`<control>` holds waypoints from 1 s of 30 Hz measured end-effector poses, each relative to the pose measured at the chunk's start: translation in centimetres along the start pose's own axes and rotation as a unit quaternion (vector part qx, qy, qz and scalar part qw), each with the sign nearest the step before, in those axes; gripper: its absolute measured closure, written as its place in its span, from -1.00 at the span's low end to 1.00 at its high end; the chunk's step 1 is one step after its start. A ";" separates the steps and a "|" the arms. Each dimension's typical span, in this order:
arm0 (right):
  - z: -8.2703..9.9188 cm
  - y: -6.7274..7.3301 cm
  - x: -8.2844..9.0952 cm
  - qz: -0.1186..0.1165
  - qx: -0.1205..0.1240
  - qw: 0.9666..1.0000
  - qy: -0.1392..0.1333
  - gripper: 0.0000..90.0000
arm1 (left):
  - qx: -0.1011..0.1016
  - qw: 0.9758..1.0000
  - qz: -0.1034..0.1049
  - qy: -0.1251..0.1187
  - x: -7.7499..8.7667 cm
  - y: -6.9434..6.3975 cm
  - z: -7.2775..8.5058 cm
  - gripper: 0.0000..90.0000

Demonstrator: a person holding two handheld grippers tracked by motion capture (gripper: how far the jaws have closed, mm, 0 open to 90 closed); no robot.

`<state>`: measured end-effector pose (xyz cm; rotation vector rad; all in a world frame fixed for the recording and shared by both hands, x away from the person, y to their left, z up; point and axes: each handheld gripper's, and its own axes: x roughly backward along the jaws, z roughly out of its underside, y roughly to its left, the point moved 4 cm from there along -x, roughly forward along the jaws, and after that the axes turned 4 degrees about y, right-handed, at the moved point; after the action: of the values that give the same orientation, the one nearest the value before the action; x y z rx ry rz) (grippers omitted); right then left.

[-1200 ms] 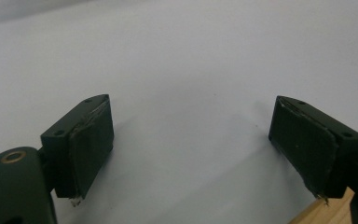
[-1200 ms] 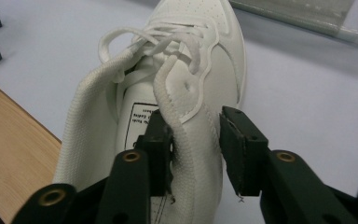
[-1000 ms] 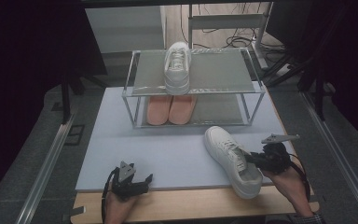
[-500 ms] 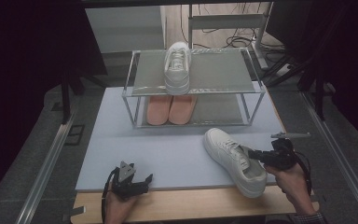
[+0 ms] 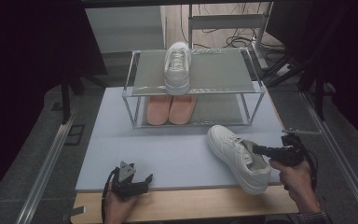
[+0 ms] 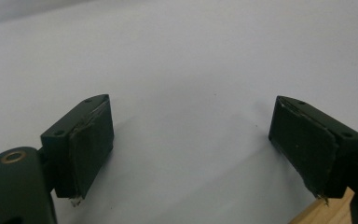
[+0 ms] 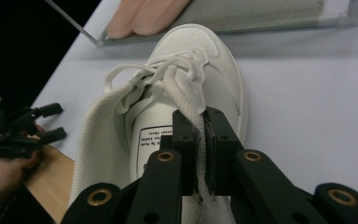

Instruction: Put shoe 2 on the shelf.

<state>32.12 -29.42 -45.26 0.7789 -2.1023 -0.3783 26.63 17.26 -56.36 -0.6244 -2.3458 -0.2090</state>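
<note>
A white sneaker point(image 5: 237, 156) lies on the pale mat point(image 5: 168, 149) at the front right, toe pointing towards the rack. My right gripper point(image 5: 257, 150) comes in from its heel side. In the right gripper view the jaws point(image 7: 200, 122) have just been closing and now clamp the padded upper edge by the sneaker's point(image 7: 193, 60) opening. My left gripper point(image 5: 145, 181) rests at the mat's front edge, left of centre. Its jaws point(image 6: 191, 135) stand wide apart over bare mat with nothing between them.
A two-level metal rack point(image 5: 196, 91) stands at the back of the mat. A second white sneaker point(image 5: 177, 65) sits on its top shelf and a pair of pink slippers point(image 5: 170, 109) below. A wooden table edge point(image 5: 191, 205) runs along the front.
My right gripper has shifted slightly right and its jaws have closed on the sneaker's upper edge. The left gripper has stayed put.
</note>
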 end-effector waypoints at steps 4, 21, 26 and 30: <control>-0.5 0.3 0.4 -0.014 -0.003 1.000 -0.008 0.88 | 0.000 1.000 0.000 0.000 0.0 0.0 0.0 -0.69; -3.0 2.3 2.4 -0.079 -0.020 0.996 -0.044 0.89 | 0.000 1.000 -0.001 -0.001 0.0 0.0 0.0 -0.69; -3.8 3.1 3.0 -0.092 -0.019 0.994 -0.051 0.89 | -0.001 1.000 0.000 -0.001 0.0 0.0 0.0 -0.69; -4.4 3.8 3.8 -0.100 -0.015 0.993 -0.056 0.89 | 0.000 1.000 0.000 -0.002 0.0 0.0 0.0 -0.69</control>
<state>32.46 -28.91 -38.33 0.9755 -2.1228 -0.5720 26.65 17.24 -56.36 -0.6241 -2.3491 -0.2078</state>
